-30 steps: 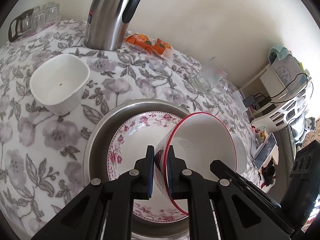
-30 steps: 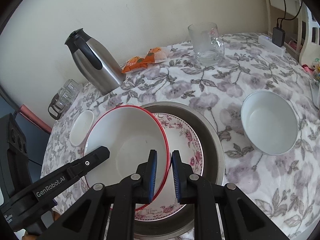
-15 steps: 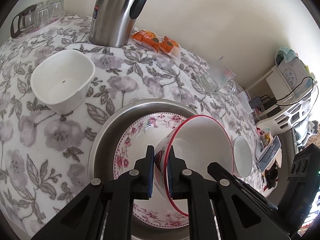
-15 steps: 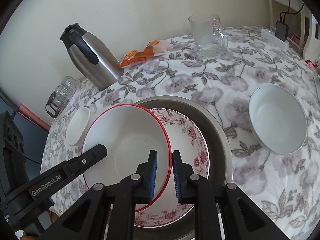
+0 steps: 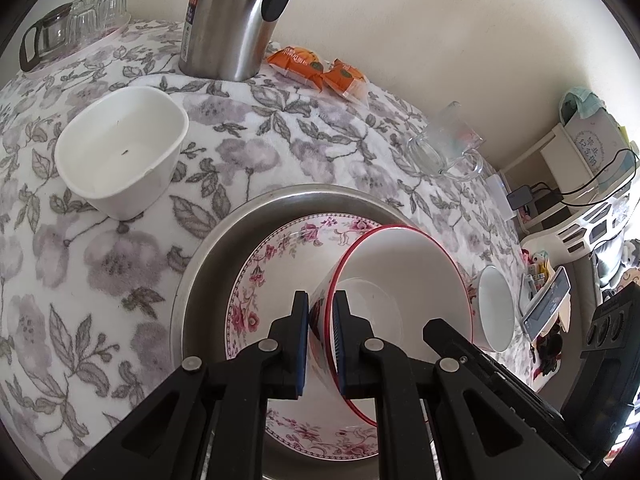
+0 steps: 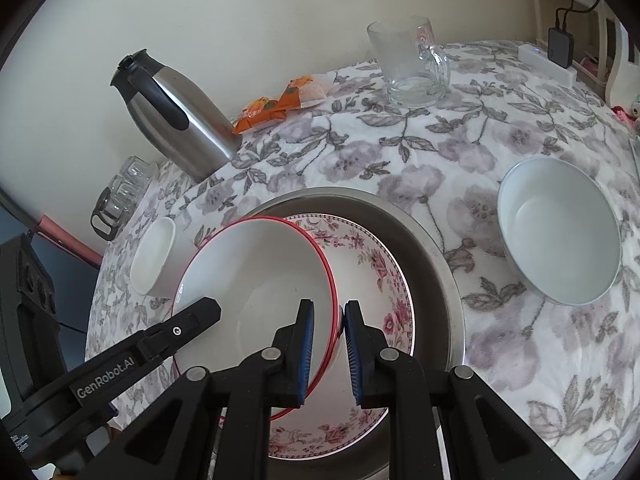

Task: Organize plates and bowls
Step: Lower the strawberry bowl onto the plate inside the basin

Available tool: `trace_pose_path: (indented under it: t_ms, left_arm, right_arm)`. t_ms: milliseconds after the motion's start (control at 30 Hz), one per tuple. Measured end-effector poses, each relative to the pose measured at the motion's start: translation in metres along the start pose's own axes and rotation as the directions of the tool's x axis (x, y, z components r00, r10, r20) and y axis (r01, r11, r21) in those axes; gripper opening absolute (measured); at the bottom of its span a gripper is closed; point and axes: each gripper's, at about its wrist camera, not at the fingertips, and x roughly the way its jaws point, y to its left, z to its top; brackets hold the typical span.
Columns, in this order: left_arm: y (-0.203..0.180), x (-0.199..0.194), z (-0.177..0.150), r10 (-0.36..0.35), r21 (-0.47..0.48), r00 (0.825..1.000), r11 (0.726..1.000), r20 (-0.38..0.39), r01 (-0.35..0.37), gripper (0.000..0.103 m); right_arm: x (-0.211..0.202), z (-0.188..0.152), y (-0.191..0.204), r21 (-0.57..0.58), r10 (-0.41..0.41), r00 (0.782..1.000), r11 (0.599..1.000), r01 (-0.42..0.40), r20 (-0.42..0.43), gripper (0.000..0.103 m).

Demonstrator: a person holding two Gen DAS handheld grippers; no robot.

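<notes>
— Over the steel basin (image 5: pixel 208 280), what has shifted in the last second?

— Hardly anything. Both views have crept a touch nearer the table, but the red-rimmed bowl (image 5: pixel 400 280) hangs as it did, tilted above the floral plate (image 5: pixel 272 280) that lies in the basin. It isn't nested yet.

— And the tongs?

— The left gripper (image 5: pixel 320 300) is clamped as tight as it goes on the bowl's wall at nine o'clock, one blue pad inside, one outside. The right gripper (image 6: pixel 329 308) has its jaws nearly closed on the opposite wall at three o'clock, and they haven't widened or narrowed.

— So what does that mean for the job?

— I'd judge the bowl is mid-placement: a two-handed carry paused above the plate, with the lowering and letting go to come. The square white bowl (image 5: pixel 120 152), at ten o'clock from the basin in the left view, and the round white bowl (image 6: pixel 560 236), at two o'clock in the right view, sit apart on the flowered tablecloth (image 5: pixel 80 280), unsorted.

— Any writing?

— "GenRobot.AI" in white along the left gripper's arm, seen from the right camera. The steel carafe (image 5: pixel 232 20) at twelve o'clock carries a small label, and the orange snack packets (image 5: pixel 316 68) beside it have print, but I can't read either.
</notes>
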Motion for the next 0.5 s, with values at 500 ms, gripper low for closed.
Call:
trace_pose_path:
  t_ms: [500]
  left_arm:
    - [0.0001, 0.0060, 0.0008, 0.016, -0.007, 1.000, 1.000, -0.014, -0.016, 0.011]
  right_arm:
    - [0.0010, 0.0015, 0.0001, 0.005, 0.005, 1.000, 1.000, -0.005, 0.004, 0.019]
